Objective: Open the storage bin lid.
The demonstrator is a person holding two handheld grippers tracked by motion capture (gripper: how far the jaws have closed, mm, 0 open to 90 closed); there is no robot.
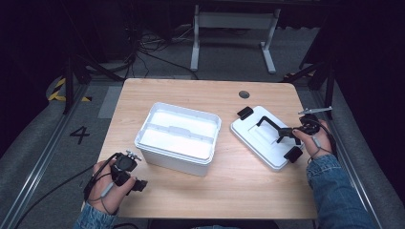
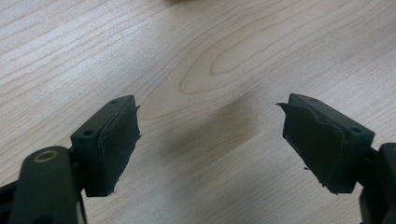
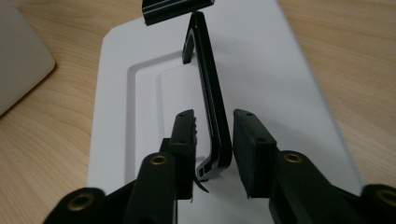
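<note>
A white lid (image 1: 260, 138) lies flat on the right of the wooden table (image 1: 239, 186), with a black latch (image 1: 245, 112) at its far end and another latch (image 1: 293, 154) at its near end. Its black handle (image 1: 270, 125) stands raised. My right gripper (image 1: 285, 133) is shut on that handle. In the right gripper view the handle (image 3: 208, 79) runs up between the jaws of the right gripper (image 3: 213, 140) across the lid (image 3: 289, 93). My left gripper (image 1: 131, 181) rests at the table's near left corner. The left gripper (image 2: 210, 140) is open over bare wood.
An open white box (image 1: 176, 162) with a shallow inner tray stands mid-table, between the two hands; its corner (image 3: 18, 60) shows left of the lid. A dark round hole (image 1: 244, 94) sits near the table's far edge. Cables and a white frame lie on the floor beyond.
</note>
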